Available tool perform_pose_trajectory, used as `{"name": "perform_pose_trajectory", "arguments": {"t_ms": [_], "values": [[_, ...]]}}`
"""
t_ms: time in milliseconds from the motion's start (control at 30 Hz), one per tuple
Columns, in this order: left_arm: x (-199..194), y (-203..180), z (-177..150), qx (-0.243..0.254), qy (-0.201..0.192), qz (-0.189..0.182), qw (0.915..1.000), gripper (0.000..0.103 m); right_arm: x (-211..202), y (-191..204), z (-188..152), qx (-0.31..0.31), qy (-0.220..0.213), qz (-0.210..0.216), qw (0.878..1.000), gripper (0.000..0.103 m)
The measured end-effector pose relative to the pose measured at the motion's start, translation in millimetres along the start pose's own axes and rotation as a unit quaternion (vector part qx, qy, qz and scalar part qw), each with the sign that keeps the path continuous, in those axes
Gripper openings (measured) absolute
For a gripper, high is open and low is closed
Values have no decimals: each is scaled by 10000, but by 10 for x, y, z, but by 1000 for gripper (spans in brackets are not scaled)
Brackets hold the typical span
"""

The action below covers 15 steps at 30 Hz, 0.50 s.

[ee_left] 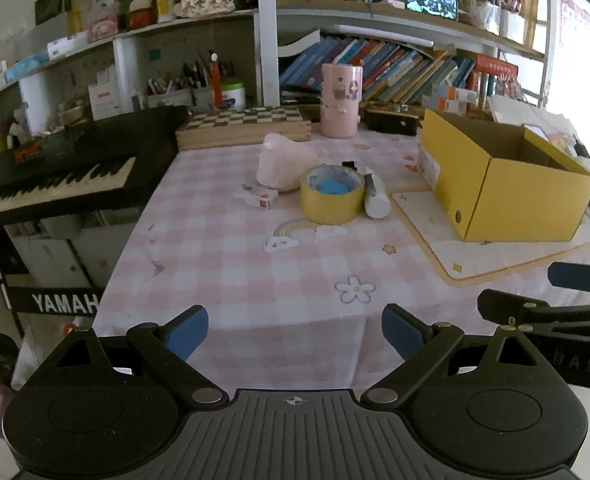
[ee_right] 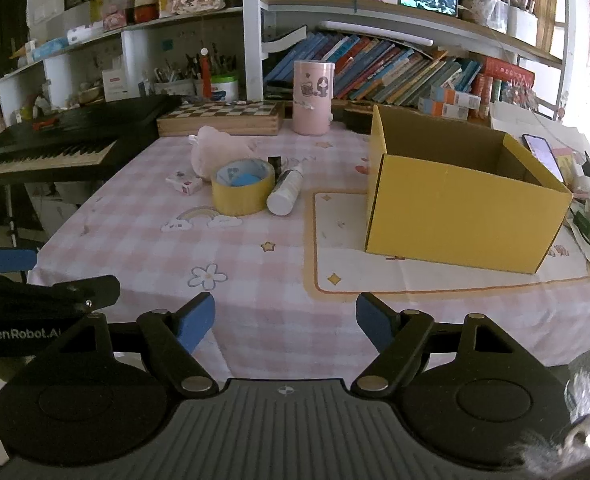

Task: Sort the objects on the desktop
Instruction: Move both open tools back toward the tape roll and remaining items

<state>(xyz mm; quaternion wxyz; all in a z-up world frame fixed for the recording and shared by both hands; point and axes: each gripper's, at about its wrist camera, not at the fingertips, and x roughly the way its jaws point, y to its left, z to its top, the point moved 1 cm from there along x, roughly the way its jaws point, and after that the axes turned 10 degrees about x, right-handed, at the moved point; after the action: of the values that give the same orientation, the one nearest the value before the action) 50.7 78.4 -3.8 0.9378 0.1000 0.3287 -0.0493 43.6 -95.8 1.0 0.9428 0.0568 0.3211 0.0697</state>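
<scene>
A yellow tape roll (ee_left: pixel 332 197) (ee_right: pixel 242 191) stands on the pink checked tablecloth with a blue thing inside it. A white bottle (ee_left: pixel 376 195) (ee_right: pixel 286 192) lies right of it. A small white-and-red box (ee_left: pixel 257 196) (ee_right: pixel 184 182) lies left of it, and a pink plush (ee_left: pixel 285 164) (ee_right: pixel 219 151) sits behind. An open yellow cardboard box (ee_left: pixel 507 184) (ee_right: pixel 459 196) stands on a cream mat at the right. My left gripper (ee_left: pixel 295 330) and right gripper (ee_right: pixel 285 320) are both open and empty, side by side at the table's near edge.
A pink cylinder canister (ee_left: pixel 341 100) (ee_right: pixel 313 97) and a wooden chessboard box (ee_left: pixel 243 126) (ee_right: pixel 221 118) stand at the back. A Yamaha keyboard (ee_left: pixel 55 172) (ee_right: pixel 51 148) sits left of the table. Bookshelves rise behind. A phone (ee_right: pixel 543 154) lies right of the yellow box.
</scene>
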Motion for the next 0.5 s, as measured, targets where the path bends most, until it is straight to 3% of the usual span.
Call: {"name": "perform_pose_trajectory", "arguments": {"t_ms": [500], "values": [[210,119,90,-124,77,148,9998,96,267,82,133,-186,85,114,9997,76]]}}
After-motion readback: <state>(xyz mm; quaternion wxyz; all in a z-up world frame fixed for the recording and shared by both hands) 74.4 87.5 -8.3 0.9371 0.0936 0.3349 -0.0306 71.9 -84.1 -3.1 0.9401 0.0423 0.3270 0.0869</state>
